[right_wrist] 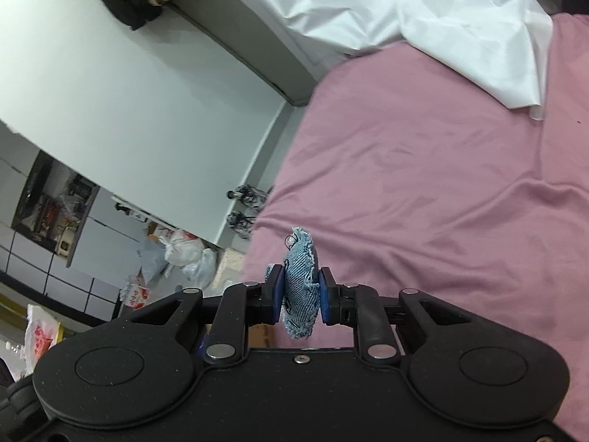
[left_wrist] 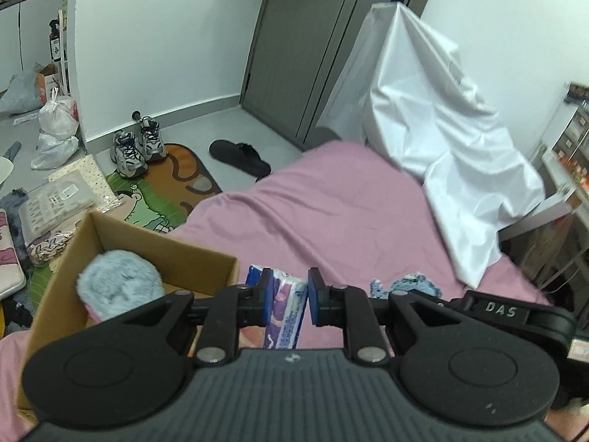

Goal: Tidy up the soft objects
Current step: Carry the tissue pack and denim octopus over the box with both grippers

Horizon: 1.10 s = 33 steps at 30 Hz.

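Tissue pack upright over pink bed, frayed denim pad on edge, fluffy grey toy boxed

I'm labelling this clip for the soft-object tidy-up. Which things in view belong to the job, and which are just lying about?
Part of the job:
- tissue pack in the left tool
- denim pad in the right tool
- cardboard box
- fluffy blue toy inside the box

Just lying about:
- sneakers
- black slipper
- white sheet
- plastic bags

Both wrist views look steeply down, close above pink bedsheet; shared: white cloth.
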Each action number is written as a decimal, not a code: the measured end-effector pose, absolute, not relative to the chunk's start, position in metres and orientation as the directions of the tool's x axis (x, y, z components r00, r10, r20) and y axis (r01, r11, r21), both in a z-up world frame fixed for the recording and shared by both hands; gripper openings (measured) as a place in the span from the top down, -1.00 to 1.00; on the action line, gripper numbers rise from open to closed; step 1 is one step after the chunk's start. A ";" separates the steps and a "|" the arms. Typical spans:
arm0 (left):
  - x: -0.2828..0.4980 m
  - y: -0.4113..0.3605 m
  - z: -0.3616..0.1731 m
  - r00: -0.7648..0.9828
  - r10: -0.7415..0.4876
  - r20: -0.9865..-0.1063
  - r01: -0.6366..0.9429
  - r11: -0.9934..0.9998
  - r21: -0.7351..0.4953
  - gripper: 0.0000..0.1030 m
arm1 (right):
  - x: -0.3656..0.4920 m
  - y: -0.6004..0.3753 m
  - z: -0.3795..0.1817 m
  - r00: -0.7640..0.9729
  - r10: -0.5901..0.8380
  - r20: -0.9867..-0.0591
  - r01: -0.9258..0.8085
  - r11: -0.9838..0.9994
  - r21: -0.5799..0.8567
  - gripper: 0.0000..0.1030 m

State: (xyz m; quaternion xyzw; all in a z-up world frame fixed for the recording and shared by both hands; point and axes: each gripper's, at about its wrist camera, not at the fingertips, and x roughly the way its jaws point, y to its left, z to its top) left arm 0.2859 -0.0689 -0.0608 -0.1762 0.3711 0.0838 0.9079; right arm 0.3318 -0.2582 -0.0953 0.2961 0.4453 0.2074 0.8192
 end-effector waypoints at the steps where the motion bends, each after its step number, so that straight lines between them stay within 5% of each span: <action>1: 0.282 -0.066 -0.057 0.715 0.021 -0.699 -0.281 0.924 -0.261 0.69 | 0.330 -0.254 -0.092 0.517 0.606 -0.604 -0.087 0.739 0.668 0.62; 15: 0.230 -0.015 -0.024 0.763 0.005 -0.647 -0.279 0.905 -0.321 0.71 | 0.295 -0.212 -0.058 0.527 0.628 -0.572 -0.195 0.745 0.638 0.62; 33: 0.197 0.040 -0.066 0.714 -0.101 -0.693 -0.303 0.848 -0.436 0.70 | 0.266 -0.148 -0.044 0.502 0.614 -0.609 -0.293 0.783 0.548 0.62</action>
